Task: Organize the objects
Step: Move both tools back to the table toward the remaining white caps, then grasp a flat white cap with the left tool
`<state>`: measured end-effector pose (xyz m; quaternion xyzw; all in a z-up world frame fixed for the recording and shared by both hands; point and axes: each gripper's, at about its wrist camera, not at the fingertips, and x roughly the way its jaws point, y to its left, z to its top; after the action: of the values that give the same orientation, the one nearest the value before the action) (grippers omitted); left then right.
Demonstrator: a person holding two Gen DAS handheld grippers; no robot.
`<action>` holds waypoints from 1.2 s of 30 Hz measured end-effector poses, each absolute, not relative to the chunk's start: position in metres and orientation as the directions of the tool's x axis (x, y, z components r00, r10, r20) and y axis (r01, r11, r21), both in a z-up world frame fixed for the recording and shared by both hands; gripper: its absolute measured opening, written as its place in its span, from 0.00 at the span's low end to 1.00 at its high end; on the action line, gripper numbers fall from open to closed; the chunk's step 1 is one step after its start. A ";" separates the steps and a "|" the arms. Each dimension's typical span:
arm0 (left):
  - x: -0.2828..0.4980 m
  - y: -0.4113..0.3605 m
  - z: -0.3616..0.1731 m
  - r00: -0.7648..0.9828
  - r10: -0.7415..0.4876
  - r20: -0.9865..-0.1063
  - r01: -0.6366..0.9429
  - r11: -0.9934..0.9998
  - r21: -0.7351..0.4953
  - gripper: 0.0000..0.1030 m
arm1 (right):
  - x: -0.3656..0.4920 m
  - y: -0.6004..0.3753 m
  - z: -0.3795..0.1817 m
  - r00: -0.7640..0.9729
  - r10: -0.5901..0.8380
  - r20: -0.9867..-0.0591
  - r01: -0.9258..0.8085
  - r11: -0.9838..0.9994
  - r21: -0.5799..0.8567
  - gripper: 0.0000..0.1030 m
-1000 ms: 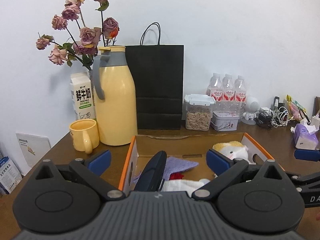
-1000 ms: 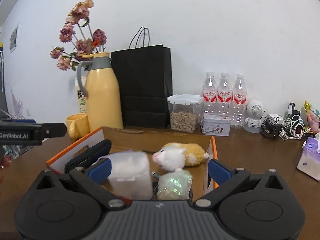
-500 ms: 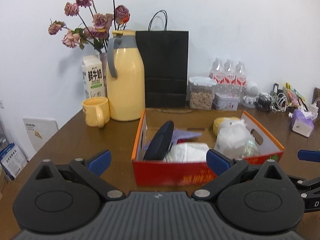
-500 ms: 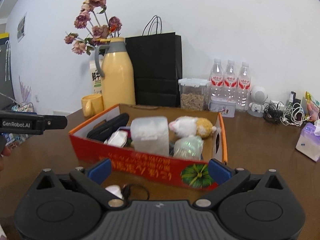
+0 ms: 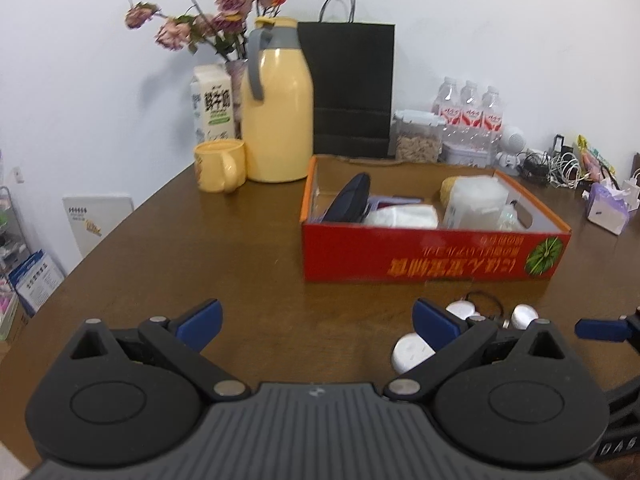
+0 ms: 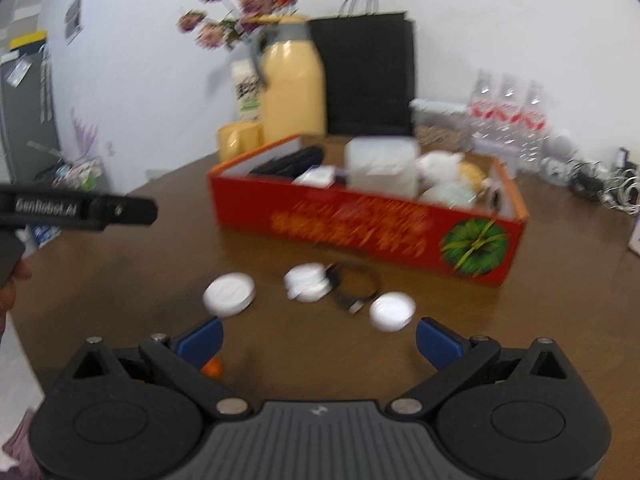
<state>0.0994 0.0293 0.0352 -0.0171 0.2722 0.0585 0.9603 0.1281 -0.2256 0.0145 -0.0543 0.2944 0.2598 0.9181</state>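
Hovering above the brown counter, the left tool is standing released, its blue-tipped fingers spread wide with nothing between them. Ahead of it and to its right, the red cardboard box is sitting on the counter, holding a dark case, a white packet, a clear plastic tub and a yellow plush toy. Just beyond its right finger, three white round discs are lying on the counter between tool and box, with a thin black cable looping beside them.

The right tool is likewise hanging released and empty. Directly ahead of it the same discs are lying well apart from one another, the middle one touching the cable loop, and the box is standing beyond them. A small orange object is showing close under its left finger; this view is blurred, so I cannot tell what it is.

Farther back, a yellow mug, a yellow thermos jug and a black paper bag are lining the wall.
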 end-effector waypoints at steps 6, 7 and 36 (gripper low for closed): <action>0.087 0.041 0.026 0.827 0.110 -0.551 -0.149 0.988 -0.027 1.00 | 0.113 -0.199 0.001 0.624 0.503 -0.598 -0.591 0.805 0.060 0.88; 0.086 0.043 0.025 0.826 0.110 -0.552 -0.152 0.988 -0.030 1.00 | 0.111 -0.194 -0.001 0.616 0.509 -0.602 -0.602 0.796 0.057 0.84; 0.088 0.057 0.014 0.808 0.106 -0.580 -0.170 0.984 -0.057 1.00 | 0.106 -0.177 -0.006 0.594 0.550 -0.587 -0.656 0.753 0.041 0.12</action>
<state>0.0883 0.0571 0.0140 -0.0530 0.3015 0.0728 0.9492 0.1061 -0.1774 -0.0065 -0.0899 0.2960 0.3394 0.8883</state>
